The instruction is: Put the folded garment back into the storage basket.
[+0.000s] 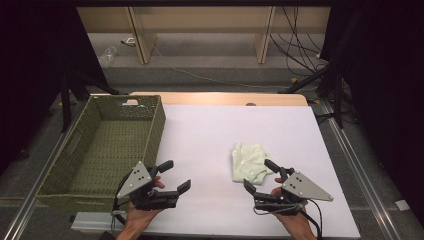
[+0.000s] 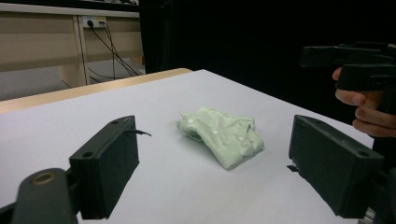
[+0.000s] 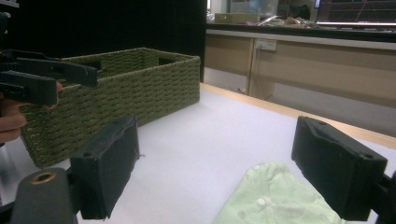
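Observation:
A folded pale green cloth (image 1: pixel 249 162) with white buttons lies on the white table sheet, right of centre. My right gripper (image 1: pixel 261 176) hovers just in front of it near the table's front edge, jaws spread wide and empty; in the right gripper view the cloth (image 3: pixel 280 198) lies low between the jaws. My left gripper (image 1: pixel 175 176) stands open and empty by the basket's near right corner, pointing toward the cloth (image 2: pixel 223 135). A green woven basket (image 1: pixel 150 131) sits at the table's left, with nothing visible inside.
The white sheet (image 1: pixel 220 130) covers the table, with a wooden edge (image 1: pixel 220 97) at the back. Cables and stand legs lie on the floor beyond. Dark curtains flank both sides.

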{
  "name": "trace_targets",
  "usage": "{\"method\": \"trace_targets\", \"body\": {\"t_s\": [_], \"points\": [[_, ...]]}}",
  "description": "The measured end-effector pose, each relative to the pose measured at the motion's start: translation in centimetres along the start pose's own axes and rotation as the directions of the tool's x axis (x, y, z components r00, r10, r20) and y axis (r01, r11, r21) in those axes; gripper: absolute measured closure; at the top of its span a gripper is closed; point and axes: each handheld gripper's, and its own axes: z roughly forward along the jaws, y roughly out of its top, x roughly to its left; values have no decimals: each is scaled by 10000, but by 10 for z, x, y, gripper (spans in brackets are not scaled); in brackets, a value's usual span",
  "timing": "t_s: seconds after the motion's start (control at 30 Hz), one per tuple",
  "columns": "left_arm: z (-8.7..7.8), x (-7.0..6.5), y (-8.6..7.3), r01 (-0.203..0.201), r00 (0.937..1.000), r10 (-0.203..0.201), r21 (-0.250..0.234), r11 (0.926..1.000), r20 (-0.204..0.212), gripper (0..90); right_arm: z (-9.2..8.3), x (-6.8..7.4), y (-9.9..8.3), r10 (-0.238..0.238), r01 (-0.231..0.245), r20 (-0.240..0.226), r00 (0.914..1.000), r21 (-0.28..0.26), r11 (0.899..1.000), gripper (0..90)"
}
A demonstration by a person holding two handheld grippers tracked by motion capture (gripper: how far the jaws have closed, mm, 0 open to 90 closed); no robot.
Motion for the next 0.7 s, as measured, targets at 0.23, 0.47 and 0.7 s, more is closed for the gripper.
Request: {"method": "trace_targets", "body": {"t_s": [0.23, 0.47, 0.7], "points": [[3, -1, -1, 125, 9999, -122, 238, 9996, -95, 153, 0, 0, 0, 13, -13, -32, 10000, 82, 10000, 161], [7, -2, 0, 216, 9997, -211, 470, 9987, -106, 153, 0, 0, 0, 65, -65, -21, 10000, 51, 10000, 161], [14, -6, 3, 313, 9995, -316, 666, 9973, 43, 153, 1, -1, 0, 131, -132, 18, 9999, 62, 9999, 162]]}}
